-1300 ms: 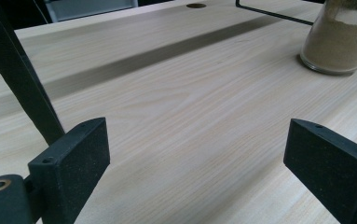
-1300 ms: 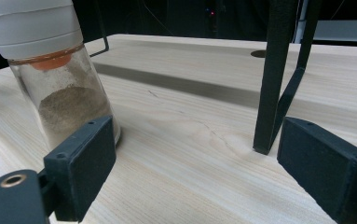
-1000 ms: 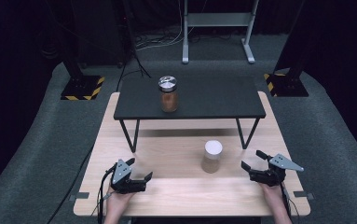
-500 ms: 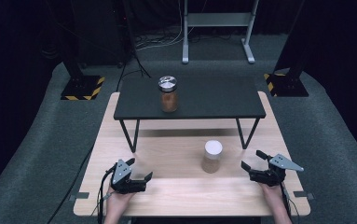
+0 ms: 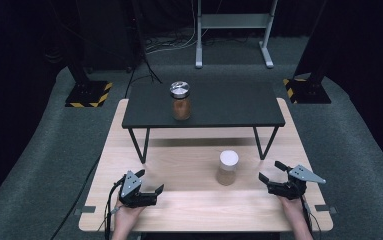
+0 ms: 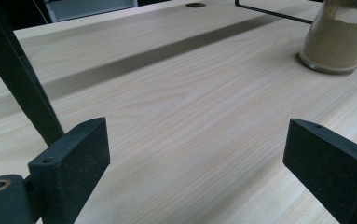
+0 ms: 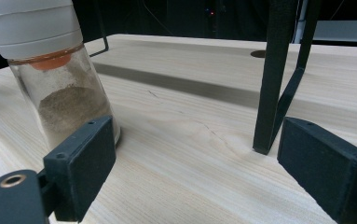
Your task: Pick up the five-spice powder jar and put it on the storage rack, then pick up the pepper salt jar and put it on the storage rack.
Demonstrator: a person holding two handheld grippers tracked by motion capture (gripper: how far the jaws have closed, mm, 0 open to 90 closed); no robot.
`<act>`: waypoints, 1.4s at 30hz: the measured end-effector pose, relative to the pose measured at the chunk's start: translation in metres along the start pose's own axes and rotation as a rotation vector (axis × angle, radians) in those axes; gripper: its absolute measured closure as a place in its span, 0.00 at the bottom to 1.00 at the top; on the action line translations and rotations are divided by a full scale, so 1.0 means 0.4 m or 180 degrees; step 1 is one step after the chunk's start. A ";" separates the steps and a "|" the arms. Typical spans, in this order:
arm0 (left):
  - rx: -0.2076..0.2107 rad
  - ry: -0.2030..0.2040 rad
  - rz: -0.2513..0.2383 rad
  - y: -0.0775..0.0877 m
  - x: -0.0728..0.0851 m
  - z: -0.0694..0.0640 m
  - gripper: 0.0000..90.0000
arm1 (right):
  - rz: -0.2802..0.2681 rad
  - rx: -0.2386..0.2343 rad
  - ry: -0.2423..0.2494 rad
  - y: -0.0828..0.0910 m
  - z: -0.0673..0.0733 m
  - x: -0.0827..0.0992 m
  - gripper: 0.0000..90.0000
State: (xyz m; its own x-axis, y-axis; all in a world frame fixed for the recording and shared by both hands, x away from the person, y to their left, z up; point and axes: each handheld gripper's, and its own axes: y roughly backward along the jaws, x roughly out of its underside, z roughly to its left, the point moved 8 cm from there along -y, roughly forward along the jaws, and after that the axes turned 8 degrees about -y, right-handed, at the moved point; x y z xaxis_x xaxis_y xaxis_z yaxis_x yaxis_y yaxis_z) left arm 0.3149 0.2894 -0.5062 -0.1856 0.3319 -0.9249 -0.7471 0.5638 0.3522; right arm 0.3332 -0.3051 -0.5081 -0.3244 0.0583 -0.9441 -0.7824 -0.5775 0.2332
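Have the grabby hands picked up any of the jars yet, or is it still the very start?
It looks like the very start. Nothing is done yet: the white-lidded jar stands on the wooden table, and the silver-lidded jar stands on the black shelf. Nothing is in hand: the left gripper and right gripper are open and empty. Picking anything up is still left.

table (image 5: 194,210) pale wood | shelf (image 5: 229,107) black | jar (image 5: 227,168) white lid, tan powder

You face a pale, smooth-grained wooden table (image 5: 194,205), a matt black shelf (image 5: 219,105) upper centre, and a clear glass jar (image 5: 227,168), white plastic-looking lid.
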 end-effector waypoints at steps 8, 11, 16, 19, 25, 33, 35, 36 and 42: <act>0.0000 -0.0005 -0.0001 0.000 0.000 0.000 0.08 | 0.0001 0.0003 0.0006 0.000 0.000 0.000 0.11; 0.0000 -0.0005 0.0001 0.000 0.000 0.000 0.08 | 0.0001 0.0003 0.0007 0.000 0.000 0.000 0.11; -0.0003 -0.0008 0.0004 0.000 0.000 -0.001 0.08 | 0.0001 0.0004 0.0016 0.000 0.001 0.000 0.11; 0.0002 -0.0004 0.0004 0.000 0.000 0.000 0.08 | 0.0002 0.0001 0.0009 0.000 0.000 0.000 0.11; 0.0004 -0.0006 0.0002 0.000 0.000 0.000 0.08 | 0.0002 0.0002 0.0010 0.000 0.001 0.000 0.11; 0.0003 -0.0009 0.0007 -0.001 -0.001 0.000 0.08 | 0.0005 -0.0007 0.0013 0.000 0.000 0.000 0.11; -0.0001 -0.0012 0.0009 -0.001 -0.001 -0.001 0.08 | 0.0007 -0.0005 0.0023 0.000 0.001 0.000 0.11; -0.0001 -0.0013 0.0010 -0.001 -0.001 -0.001 0.08 | 0.0008 -0.0005 0.0027 0.000 0.001 0.000 0.11; 0.0009 -0.0006 0.0016 -0.002 -0.001 0.000 0.08 | -0.0014 -0.0035 0.0046 0.001 0.002 0.002 0.10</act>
State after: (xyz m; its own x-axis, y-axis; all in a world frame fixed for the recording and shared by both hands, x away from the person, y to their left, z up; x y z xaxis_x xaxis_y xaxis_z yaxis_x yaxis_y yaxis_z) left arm 0.3156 0.2890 -0.5059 -0.1882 0.3362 -0.9228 -0.7442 0.5642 0.3574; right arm 0.3321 -0.3048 -0.5085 -0.3134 0.0492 -0.9484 -0.7777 -0.5863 0.2266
